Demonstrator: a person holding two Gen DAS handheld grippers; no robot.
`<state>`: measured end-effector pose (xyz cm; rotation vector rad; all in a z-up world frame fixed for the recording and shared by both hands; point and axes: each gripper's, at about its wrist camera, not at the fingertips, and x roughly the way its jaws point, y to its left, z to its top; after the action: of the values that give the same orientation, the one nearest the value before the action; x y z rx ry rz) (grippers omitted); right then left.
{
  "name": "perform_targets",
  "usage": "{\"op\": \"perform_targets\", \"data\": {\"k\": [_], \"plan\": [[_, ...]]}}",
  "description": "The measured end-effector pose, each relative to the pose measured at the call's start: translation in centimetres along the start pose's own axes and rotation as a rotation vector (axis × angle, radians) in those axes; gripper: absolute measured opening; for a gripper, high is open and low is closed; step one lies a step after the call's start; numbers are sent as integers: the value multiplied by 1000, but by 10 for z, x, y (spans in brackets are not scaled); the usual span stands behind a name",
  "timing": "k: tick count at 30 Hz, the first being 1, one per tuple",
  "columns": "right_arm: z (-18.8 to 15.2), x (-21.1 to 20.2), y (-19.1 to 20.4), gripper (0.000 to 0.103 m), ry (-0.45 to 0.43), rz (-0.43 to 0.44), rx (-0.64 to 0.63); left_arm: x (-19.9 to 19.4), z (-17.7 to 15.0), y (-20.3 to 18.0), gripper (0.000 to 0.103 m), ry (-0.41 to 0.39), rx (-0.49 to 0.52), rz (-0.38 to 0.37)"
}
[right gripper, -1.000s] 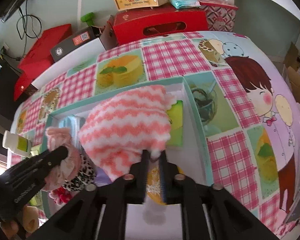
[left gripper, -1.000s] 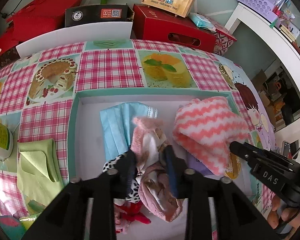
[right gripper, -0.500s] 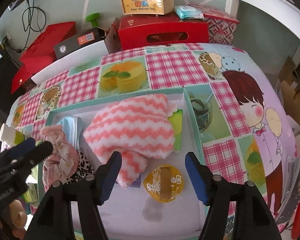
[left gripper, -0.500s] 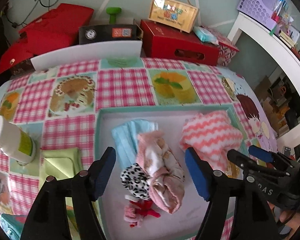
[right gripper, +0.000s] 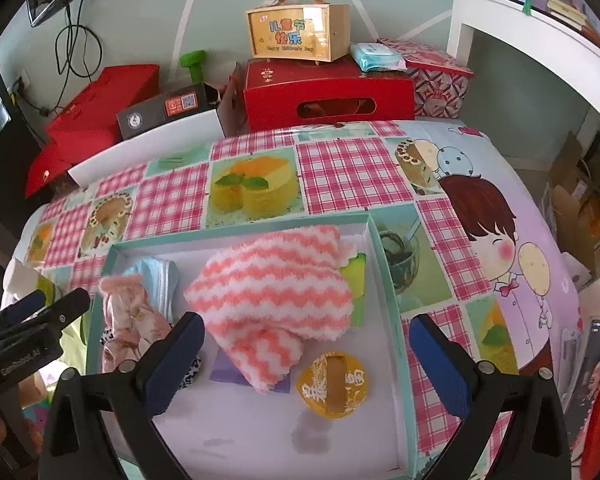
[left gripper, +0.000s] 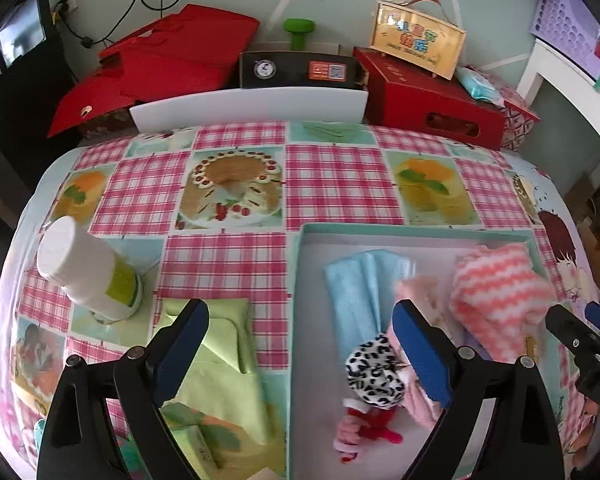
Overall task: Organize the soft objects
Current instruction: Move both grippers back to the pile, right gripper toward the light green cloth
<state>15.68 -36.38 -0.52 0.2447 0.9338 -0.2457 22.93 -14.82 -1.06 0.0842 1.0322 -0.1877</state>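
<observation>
Your desk (left gripper: pixel 332 184): pink-check cake-print cloth, red boxes (right gripper: pixel 328 92) behind by green wall. Soft things, striped towel (right gripper: pixel 276 292) among them, lie in tray (right gripper: pixel 388 276). Your left gripper (left gripper: pixel 300 344) and right gripper (right gripper: pixel 306 354): jaws just opened wide, gripping nothing.

A lived-in room of a home: the surface (left gripper: pixel 332 184) wears a pink checked cloth printed with cakes and a cartoon child, red gift boxes (right gripper: pixel 328 94) and a children's-day carry case (right gripper: pixel 298 36) are stacked against the pale green wall, cables hang from a socket (left gripper: pixel 70 0), and a white shelf (right gripper: pixel 540 36) holds books
</observation>
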Motion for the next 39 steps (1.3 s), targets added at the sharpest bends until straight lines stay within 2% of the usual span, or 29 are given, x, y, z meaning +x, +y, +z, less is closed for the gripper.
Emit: {"op": "perform_targets", "data": {"k": [5,22,27,34,39], "plan": [[0,3,1,103,12,-4,-5,2,0,5,93,12,-3,21],[-3,6,21,103,22,-10,-73,-6,1,2,93,20,24,5],[-4,5,29,103,19,-21,-85,-9,5,18,93,14,-20,10],[-3,3,39,103,10,-24,-98,-22,10,58,93,-24,-139,7],[-4,0,50,103,-3,-9,-104,-32,11,85,93,-51,-191,60]]}}
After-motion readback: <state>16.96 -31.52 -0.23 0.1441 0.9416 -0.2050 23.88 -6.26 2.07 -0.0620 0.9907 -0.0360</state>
